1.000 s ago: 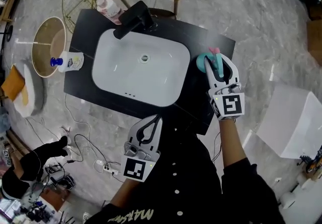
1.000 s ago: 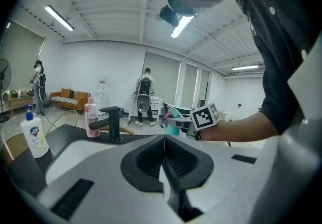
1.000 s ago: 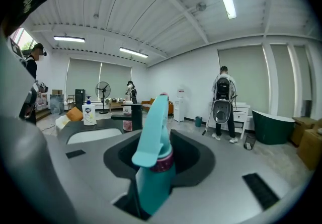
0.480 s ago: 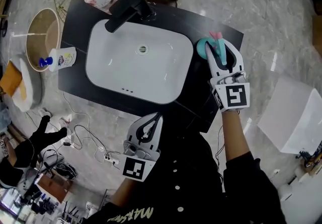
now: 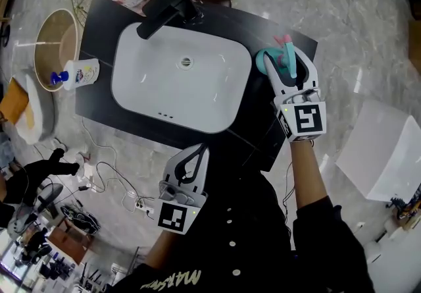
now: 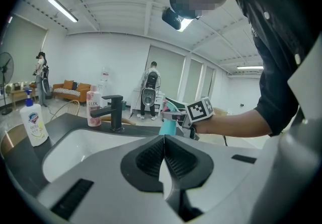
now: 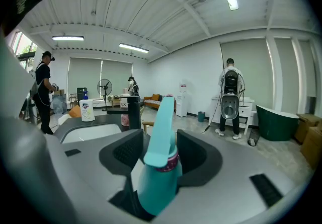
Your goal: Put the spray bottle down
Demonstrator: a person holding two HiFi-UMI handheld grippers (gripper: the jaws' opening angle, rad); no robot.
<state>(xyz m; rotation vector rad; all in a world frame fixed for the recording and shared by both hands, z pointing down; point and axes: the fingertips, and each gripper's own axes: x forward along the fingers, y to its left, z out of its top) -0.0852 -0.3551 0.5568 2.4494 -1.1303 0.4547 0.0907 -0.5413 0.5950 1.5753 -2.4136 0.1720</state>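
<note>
— Black bench (image 5: pixel 233 143), white sink (image 5: pixel 184 94) in it. Where is the spray bottle (image 5: pixel 265 60)?
— Upright at the bench's far right corner, between the jaws of the right claw (image 5: pixel 287 64). Those jaws are opening, spread wide on either side of it.
— And the left claw (image 5: pixel 197 153)?
— At the bench's near edge, jaws pressed together, nothing in them.

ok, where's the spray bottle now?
Head view, right side: the spray bottle on the counter right of the sink, between the opening jaws of the right claw.
</note>
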